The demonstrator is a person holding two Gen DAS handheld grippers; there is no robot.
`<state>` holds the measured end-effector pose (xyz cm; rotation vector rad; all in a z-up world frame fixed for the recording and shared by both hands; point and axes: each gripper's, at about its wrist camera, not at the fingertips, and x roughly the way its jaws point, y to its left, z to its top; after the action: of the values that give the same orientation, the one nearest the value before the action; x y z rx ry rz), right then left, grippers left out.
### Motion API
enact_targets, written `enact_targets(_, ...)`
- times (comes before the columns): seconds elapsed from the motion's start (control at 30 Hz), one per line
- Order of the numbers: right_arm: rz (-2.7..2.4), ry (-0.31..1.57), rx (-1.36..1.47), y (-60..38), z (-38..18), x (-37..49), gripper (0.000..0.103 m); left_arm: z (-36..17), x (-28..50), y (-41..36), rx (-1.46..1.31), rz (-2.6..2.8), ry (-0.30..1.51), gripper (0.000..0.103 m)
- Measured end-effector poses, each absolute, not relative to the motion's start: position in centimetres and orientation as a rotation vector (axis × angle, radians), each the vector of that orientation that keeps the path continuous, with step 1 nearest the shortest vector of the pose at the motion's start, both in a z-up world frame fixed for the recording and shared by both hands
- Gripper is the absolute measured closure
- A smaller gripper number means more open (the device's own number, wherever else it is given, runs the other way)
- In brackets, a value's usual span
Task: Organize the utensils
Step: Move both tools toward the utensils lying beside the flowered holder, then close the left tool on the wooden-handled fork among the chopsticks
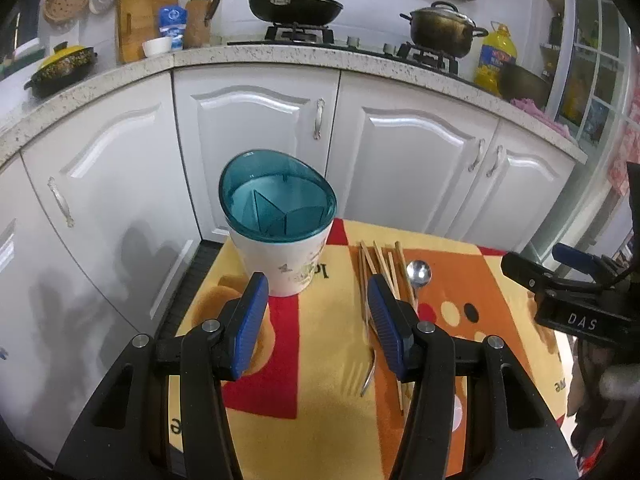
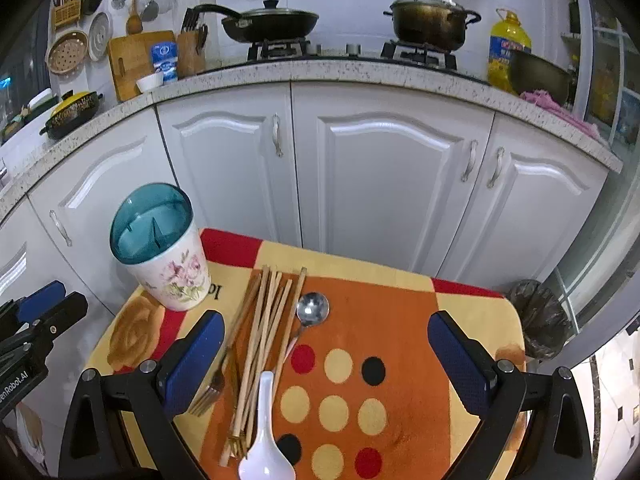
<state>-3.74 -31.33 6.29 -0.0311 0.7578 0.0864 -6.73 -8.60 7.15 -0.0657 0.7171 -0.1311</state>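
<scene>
A white utensil holder with a pink floral print and a translucent teal divided insert is standing upright at the far left corner of a small table covered by a patterned cloth in yellow, orange and red with coloured dots. Its compartments are showing nothing inside. Lying on the cloth just to the holder's right is a loose bundle of wooden chopsticks, too overlapped to count exactly, pointing away from the cameras. One metal fork is lying at the bundle's left edge, one metal spoon is lying just right of it with its bowl at the far end, and one white ceramic soup spoon is resting over the near ends of the chopsticks. The left gripper is hovering above the cloth with its blue pads spread apart, gripping nothing, between the holder and the chopsticks. The right gripper is hovering with its fingers spread wide and empty, over the utensils and the dotted part of the cloth. Behind the table, white cabinets are running under a speckled counter carrying a black pan and a lidded pot on the stove.
</scene>
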Motion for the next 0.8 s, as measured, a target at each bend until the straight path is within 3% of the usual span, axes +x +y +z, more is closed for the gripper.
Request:
enact_targets(0.13,0.118,0.803,-0.035,-31.7,4.5,-2.8,0.002,5.6,-5.6,-9.2,-0.041,-0.169,0.758,0.052)
enact_targets(0.3,0.163,0.878,-0.046,-31.5,1.5,-0.9,0.02,3.3,-3.5,-10.0,-0.077,-0.222,0.84,0.052)
enact_targets(0.43,0.209,0.936,-0.012,-31.5,-0.8,0.8,0.042,2.1,-1.9,-11.7,-0.026,-0.251,0.856,0.052)
enact_targets(0.63,0.291,1.017,0.093,-31.6,-3.4,4.7,0.067,-0.5,2.1,-13.8,0.011,-0.278,0.918,0.063)
enact_targets(0.8,0.355,1.074,0.119,-30.7,-4.8,6.9,0.076,-3.1,4.9,-15.3,0.032,-0.273,0.98,0.069)
